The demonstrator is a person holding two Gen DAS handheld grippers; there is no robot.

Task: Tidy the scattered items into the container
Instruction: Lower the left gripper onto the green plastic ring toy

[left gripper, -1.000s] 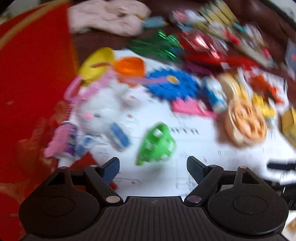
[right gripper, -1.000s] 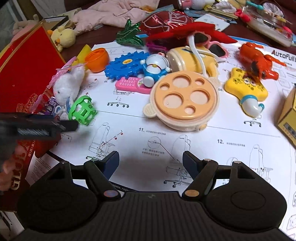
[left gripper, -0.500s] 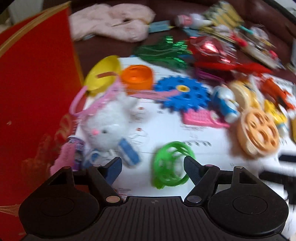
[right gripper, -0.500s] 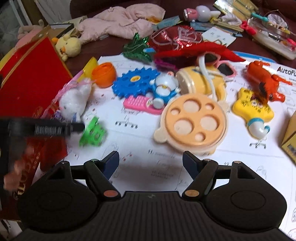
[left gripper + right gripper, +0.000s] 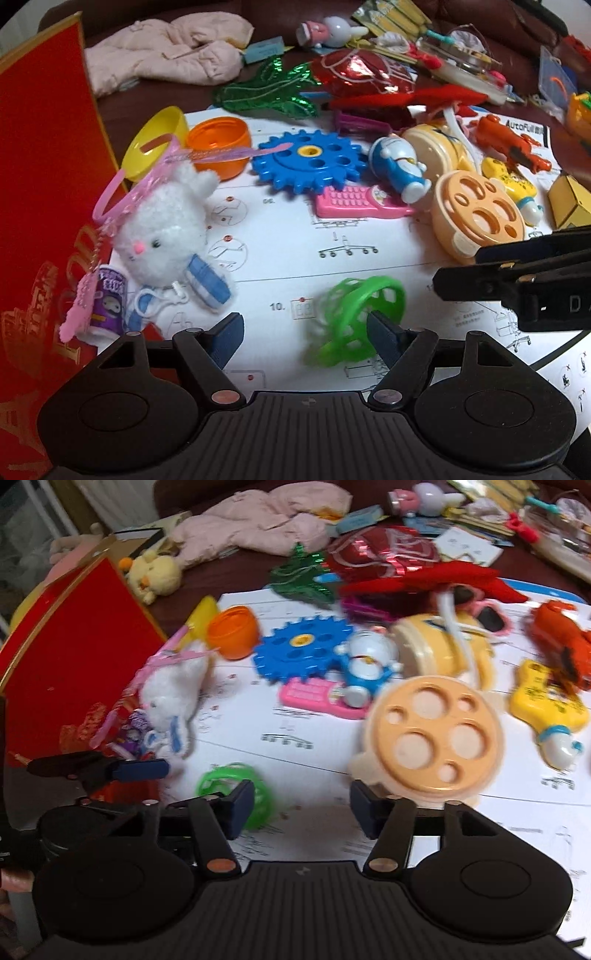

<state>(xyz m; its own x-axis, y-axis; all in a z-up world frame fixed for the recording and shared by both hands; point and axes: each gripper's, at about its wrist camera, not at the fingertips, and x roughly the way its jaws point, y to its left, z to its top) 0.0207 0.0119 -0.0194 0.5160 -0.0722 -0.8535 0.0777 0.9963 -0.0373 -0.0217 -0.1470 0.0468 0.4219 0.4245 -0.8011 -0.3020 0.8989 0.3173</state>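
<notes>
Surface: white instruction sheet [image 5: 303, 236] spread over a dark table, strewn with toys
Left tongs [image 5: 304, 332]: spread wide, nothing clamped, low over the sheet
Green lattice ball [image 5: 354, 321]: on the sheet between the left fingers, hard against the right-hand one [image 5: 384, 338], well clear of the other; blurred
Right tongs [image 5: 302, 808]: spread wide, holding nothing; tips visible at the far right of the left view
Same ball, right view [image 5: 236, 786]: partly behind the left-hand finger of the right tongs
Red box [image 5: 40, 192]: far left of both tongs, upright red wall with gold print
White plush rabbit [image 5: 162, 229]: ahead-left of the left tongs, just beside the box
Blue gear [image 5: 310, 162]: straight ahead, past the ball
Pink toy phone [image 5: 358, 203]: just beyond the gear's near edge
Peach holed disc [image 5: 432, 738]: ahead of the right tongs' right-hand finger
</notes>
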